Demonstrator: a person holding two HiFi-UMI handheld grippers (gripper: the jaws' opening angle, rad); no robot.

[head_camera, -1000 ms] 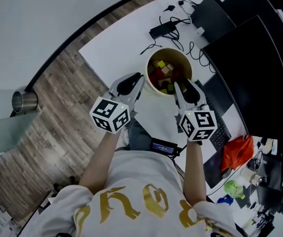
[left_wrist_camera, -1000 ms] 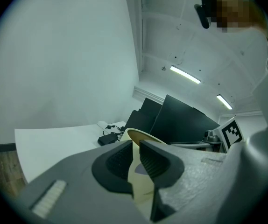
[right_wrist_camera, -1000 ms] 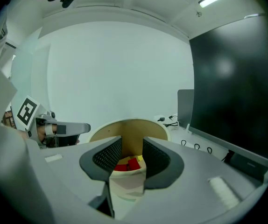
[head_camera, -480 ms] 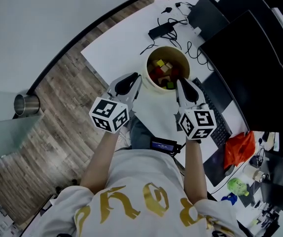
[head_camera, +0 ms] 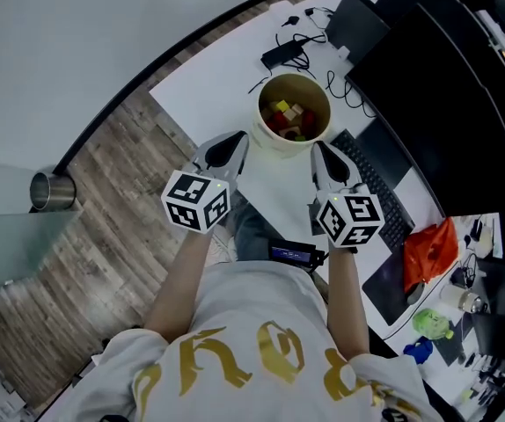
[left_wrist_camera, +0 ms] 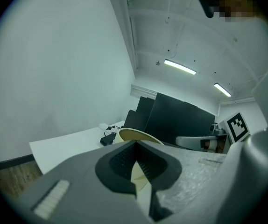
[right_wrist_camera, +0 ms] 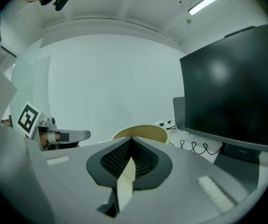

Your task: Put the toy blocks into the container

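A white worktop [head_camera: 208, 86] stands out from a plain pale wall [left_wrist_camera: 54, 69], with wood-grain plank floor [head_camera: 112, 236] showing beside and below it. A large black monitor [head_camera: 450, 95] stands along the worktop's right side. A dark keyboard [head_camera: 384, 202] lies in front of it, and black cables [head_camera: 351, 90] trail near its base. A shiny metal cylinder [head_camera: 52, 192] shows at the left edge of the floor. Overhead, two strip lights [left_wrist_camera: 179, 67] glow on a white panelled ceiling [left_wrist_camera: 171, 27]. The whole room is evenly lit.
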